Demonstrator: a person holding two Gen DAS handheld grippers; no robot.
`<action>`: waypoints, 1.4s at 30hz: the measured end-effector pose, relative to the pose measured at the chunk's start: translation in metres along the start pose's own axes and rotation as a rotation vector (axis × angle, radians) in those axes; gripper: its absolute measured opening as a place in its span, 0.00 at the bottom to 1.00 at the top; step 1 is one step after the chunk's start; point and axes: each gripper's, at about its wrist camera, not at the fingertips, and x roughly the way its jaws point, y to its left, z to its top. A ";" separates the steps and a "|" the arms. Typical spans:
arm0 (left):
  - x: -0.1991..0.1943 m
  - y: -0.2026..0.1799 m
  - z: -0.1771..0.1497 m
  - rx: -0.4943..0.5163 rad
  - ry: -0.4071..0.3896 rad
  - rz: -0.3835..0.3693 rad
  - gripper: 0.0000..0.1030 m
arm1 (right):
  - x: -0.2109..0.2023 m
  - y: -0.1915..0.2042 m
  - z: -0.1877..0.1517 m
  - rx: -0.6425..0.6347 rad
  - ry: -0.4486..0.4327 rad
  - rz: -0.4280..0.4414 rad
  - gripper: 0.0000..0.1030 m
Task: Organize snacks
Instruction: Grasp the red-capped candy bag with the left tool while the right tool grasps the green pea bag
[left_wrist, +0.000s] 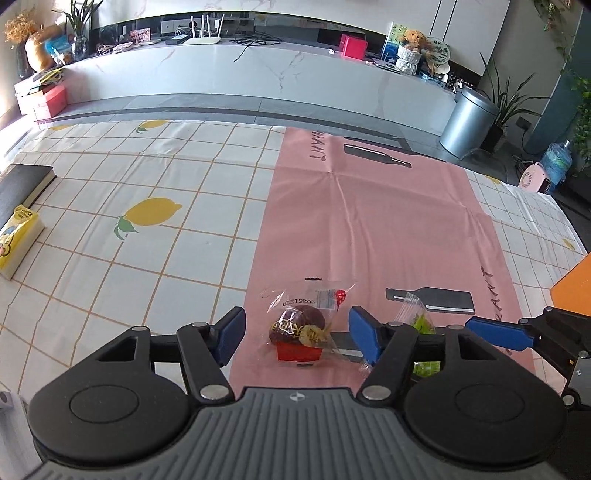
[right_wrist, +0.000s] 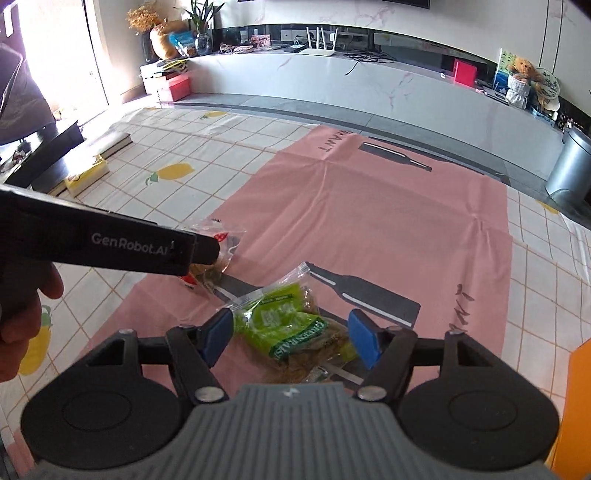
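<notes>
At lower centre we hold the left gripper (left_wrist: 295, 332), jaws apart, around the chocolate cake packet (left_wrist: 301, 328), and the right gripper (right_wrist: 291, 341), jaws apart, around the green snack packet (right_wrist: 295, 332); neither is gripped, so sorting seems barely begun.

Clear-wrapped brown cake snack (left_wrist: 301, 328) flat on pink mat; green snack packet (right_wrist: 295, 332) just beside, flat.

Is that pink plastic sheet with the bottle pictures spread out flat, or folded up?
Spread out. The pink plastic sheet lies open over the lemon-print tablecloth, showing only crease lines from earlier folding.
</notes>
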 end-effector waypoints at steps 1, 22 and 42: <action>0.002 0.000 -0.001 0.002 0.006 0.007 0.71 | 0.002 0.001 0.000 -0.009 0.007 -0.001 0.68; 0.016 0.003 -0.007 0.007 0.000 -0.019 0.48 | 0.014 0.003 -0.009 0.130 0.048 -0.073 0.49; -0.018 -0.038 -0.030 0.007 0.075 -0.113 0.43 | -0.051 -0.024 -0.050 0.279 0.065 -0.117 0.42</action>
